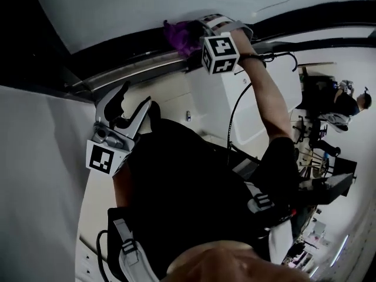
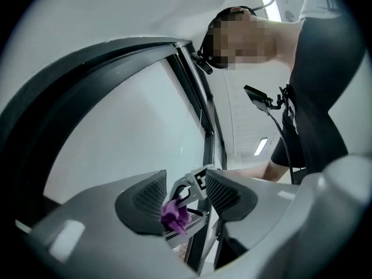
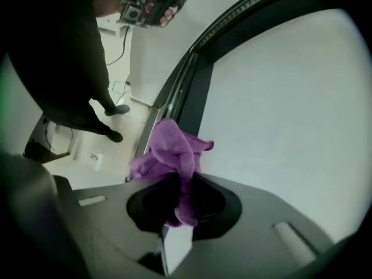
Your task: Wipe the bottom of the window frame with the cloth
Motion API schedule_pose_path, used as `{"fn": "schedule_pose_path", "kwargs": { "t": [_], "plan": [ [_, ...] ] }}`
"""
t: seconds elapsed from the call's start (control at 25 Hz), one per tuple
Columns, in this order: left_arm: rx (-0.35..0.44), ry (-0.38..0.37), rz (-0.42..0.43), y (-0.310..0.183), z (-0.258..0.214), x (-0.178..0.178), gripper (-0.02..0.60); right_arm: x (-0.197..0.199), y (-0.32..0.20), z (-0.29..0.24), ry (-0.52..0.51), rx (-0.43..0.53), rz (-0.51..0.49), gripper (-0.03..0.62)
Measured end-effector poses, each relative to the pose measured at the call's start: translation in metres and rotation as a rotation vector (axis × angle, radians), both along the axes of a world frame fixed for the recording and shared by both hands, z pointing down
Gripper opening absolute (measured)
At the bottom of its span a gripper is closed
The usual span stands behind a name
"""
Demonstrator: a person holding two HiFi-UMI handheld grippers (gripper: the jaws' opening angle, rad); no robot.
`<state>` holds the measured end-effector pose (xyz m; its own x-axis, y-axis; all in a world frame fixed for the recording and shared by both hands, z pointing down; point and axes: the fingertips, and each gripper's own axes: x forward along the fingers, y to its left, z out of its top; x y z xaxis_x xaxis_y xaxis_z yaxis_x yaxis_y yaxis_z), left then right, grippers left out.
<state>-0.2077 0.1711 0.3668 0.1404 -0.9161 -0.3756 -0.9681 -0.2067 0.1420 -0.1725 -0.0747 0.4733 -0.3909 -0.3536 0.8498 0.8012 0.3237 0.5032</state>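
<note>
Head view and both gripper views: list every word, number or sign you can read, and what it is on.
No words, numbers or brands can be read in any view.
Left cube and right cube: only black-and-white square markers, no letters.
Cloth: no label shows.

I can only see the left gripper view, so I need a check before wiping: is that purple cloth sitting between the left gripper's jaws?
Observer: No. The right gripper view shows the purple cloth clamped in the right gripper, jaws shut on it.
Operator: Then the left gripper holds nothing?
Observer: Correct. In the head view the left gripper has its jaws apart and empty, held off to the side, away from the window frame.
Operator: Is the cloth at the frame?
Observer: The head view shows it bunched against the dark frame's rail, with the right arm stretched out to it.
</note>
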Motion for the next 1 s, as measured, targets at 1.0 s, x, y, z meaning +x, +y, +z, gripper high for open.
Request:
{"fn": "schedule_pose_path", "kwargs": {
  "t": [1.0],
  "plan": [
    [-0.078,-0.034,0.095,-0.046,0.002,0.046,0.216,0.095,-0.034,-0.064,-0.557,-0.752,0.423,0.049]
  ]
}}
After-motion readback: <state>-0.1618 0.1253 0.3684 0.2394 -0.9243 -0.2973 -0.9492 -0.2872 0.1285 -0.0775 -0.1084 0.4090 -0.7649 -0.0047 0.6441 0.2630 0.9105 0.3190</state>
